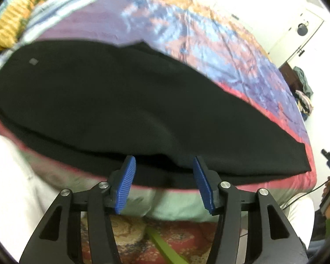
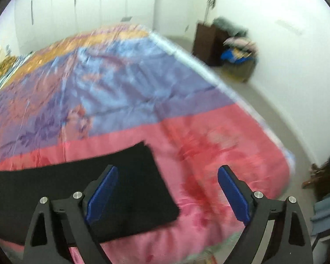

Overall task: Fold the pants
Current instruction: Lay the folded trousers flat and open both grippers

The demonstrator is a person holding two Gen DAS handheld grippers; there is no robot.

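Black pants (image 1: 112,110) lie flat along the near edge of a bed, folded lengthwise, leg ends to the right. My left gripper (image 1: 164,165) is open and empty, its blue pads (image 1: 127,182) at the pants' near edge around mid-length. In the right wrist view the leg end of the pants (image 2: 129,189) lies on the pink part of the cover. My right gripper (image 2: 168,176) is open and empty, hovering above the leg end's right edge; its left pad (image 2: 103,191) is over the black cloth.
The bed carries a pink, purple, blue and orange cover (image 2: 112,92). A patterned rug (image 1: 182,237) lies on the floor below. A dark cabinet and a pile of clothes (image 2: 237,44) stand by the far wall. White wardrobes (image 2: 88,4) are behind the bed.
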